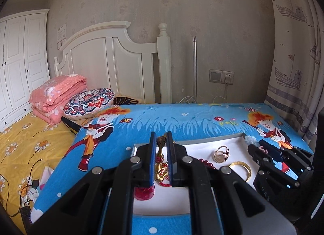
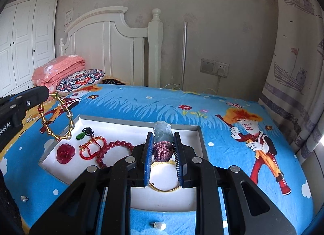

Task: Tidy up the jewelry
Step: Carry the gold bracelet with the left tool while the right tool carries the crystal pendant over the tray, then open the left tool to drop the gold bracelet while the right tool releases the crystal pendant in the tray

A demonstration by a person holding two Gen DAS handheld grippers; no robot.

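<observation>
My left gripper (image 1: 161,139) is shut on a gold link bracelet (image 1: 160,155). In the right wrist view that bracelet (image 2: 58,117) hangs as a loop from the left gripper (image 2: 45,91) over the left end of the white-lined tray (image 2: 172,196). The right gripper (image 2: 163,135) is shut on a jade pendant (image 2: 163,131), with the pads pressing its purple knotted cord (image 2: 163,151), above the tray's right part. The left wrist view shows the right gripper (image 1: 255,146) with the pale jade (image 1: 250,139) at the tray's far right corner.
In the tray lie a red flower piece (image 2: 65,153), a green pendant (image 2: 81,136), a red cord bracelet (image 2: 93,148), dark red beads (image 2: 119,146), a gold bangle (image 1: 242,169) and rings (image 1: 221,153). A pearl (image 2: 159,225) lies on the blue cloth (image 2: 212,113). A bed (image 1: 24,139) stands left.
</observation>
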